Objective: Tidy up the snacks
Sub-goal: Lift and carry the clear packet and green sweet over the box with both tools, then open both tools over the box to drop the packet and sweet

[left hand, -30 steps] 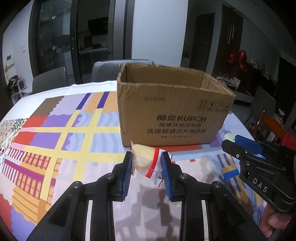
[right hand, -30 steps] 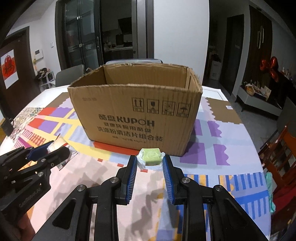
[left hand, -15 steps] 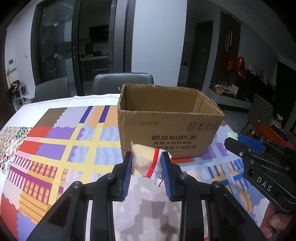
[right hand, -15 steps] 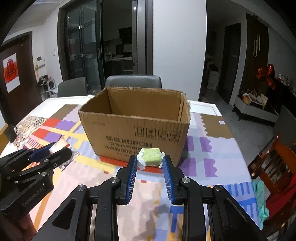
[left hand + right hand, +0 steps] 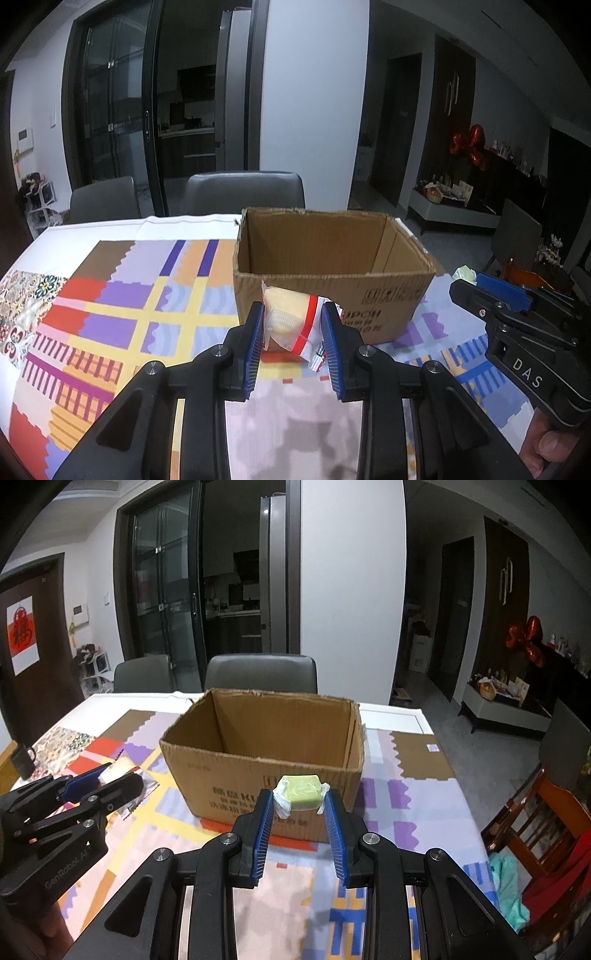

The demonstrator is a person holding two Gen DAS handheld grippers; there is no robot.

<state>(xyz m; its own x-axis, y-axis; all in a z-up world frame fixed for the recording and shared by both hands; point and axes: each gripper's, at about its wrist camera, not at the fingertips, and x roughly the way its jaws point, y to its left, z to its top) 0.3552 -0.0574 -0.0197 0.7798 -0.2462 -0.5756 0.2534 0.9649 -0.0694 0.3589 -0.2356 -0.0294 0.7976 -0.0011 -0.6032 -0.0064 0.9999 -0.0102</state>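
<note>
Status: transfer step, mid-course. I hold one snack in each gripper, and neither is in the cardboard box (image 5: 332, 273) yet.

Left gripper (image 5: 292, 328): the jaws are clamped on a yellow snack packet (image 5: 288, 317) with a red stripe across its clear wrapper. The packet sits upright between the blue pads, clear of the surface (image 5: 122, 295). The box stands directly ahead of this gripper, its near wall just beyond the packet and its open top slightly above the packet in the view.

Right gripper (image 5: 300, 805): the jaws are clamped on a green wrapped snack (image 5: 301, 792), a small block with twisted white wrapper ends pressed against the pads. The box (image 5: 258, 746) is straight ahead here too, with the snack in front of its near wall.

Done, as far as can be seen: both snacks are picked up and raised off the patterned cloth.

Left to do: carry each snack forward over the near rim, then release it inside. What shows of the box interior is bare cardboard; the floor of the box is hidden behind the near wall, so I cannot tell whether earlier snacks already lie there. I judge the task to be at an early stage. No other loose snacks can be made out on the surface beside either gripper.
</note>
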